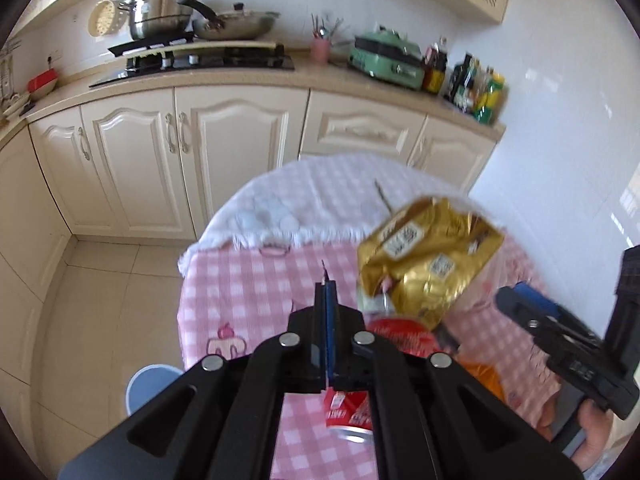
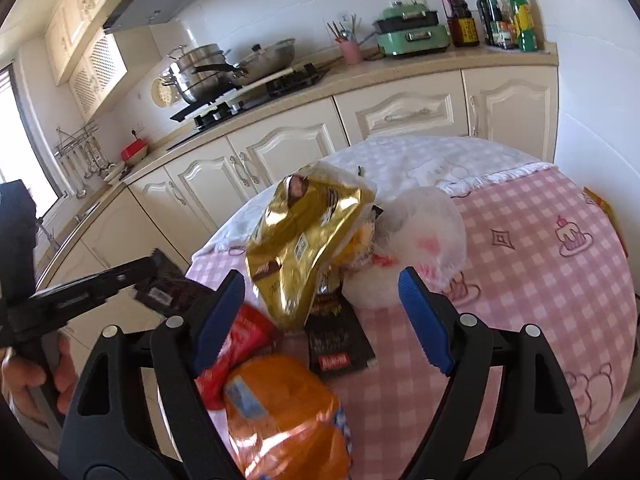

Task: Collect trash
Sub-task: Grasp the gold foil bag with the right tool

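No legible text on any wrapper [image 2: 304,236].

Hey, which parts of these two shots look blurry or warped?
Left wrist view: the gold bag is smeared by motion, and the counter bows with the fisheye. Right wrist view: the orange packet up close looks soft, and the cabinets curve.

Home kitchen; stove [image 1: 208,62], cabinets [image 1: 236,152]

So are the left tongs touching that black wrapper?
Touching. The right wrist view shows the shut left tongs pinching the black wrapper, which hangs from their tip.
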Tool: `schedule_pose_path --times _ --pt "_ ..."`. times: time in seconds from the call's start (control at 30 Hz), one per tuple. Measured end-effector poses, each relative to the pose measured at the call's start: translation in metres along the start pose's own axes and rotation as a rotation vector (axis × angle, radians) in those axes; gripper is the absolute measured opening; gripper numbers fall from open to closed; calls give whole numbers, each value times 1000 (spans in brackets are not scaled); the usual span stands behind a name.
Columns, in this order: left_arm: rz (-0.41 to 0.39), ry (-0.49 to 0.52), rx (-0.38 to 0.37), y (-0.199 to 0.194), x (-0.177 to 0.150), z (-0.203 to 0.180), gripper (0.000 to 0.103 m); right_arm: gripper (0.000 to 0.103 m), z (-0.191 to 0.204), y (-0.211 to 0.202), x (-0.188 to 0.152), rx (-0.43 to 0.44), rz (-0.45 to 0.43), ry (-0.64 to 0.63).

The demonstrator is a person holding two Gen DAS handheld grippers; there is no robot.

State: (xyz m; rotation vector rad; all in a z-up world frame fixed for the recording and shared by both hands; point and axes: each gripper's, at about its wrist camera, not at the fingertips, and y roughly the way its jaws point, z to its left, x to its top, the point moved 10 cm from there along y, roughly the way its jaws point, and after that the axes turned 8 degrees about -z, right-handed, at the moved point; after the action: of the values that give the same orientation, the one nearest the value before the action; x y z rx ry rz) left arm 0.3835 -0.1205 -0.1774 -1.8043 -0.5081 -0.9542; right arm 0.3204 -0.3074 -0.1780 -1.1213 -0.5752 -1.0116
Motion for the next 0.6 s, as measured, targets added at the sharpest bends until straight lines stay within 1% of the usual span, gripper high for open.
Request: schedule_pose_path --times 0.1,0.17,0.23,0.27,0.3,0.33,0.37,0.4,0.5,0.6 --pt "-20 -17 -4 -1 6 -1 0 78 -2 19 4 17 46 48" --pt "-31 -19 -18 -2 8 -5 0 78 -3 35 0 42 107 87" --pt "-32 -19 -32 -3 8 -6 0 59 -3 45 -3 60 140 121" --pt "-35 -20 -38 -3 8 -8 0 37 -2 49 -3 71 151 131" --pt "-36 -20 -43 -4 8 -9 0 23 -1 50 -4 73 156 137" --pt "-39 -21 -50 -5 7 -10 0 19 1 49 -3 80 155 138" --pt "-42 -21 -53 -7 7 -10 0 11 4 47 -2 77 144 124" --pt "-47 -20 -56 -9 7 -10 0 8 7 43 0 70 126 101" --pt "-62 -30 -61 -15 9 -7 0 6 21 30 8 59 63 39" --pt "-82 -49 -65 -25 11 1 0 5 39 17 20 81 0 13"
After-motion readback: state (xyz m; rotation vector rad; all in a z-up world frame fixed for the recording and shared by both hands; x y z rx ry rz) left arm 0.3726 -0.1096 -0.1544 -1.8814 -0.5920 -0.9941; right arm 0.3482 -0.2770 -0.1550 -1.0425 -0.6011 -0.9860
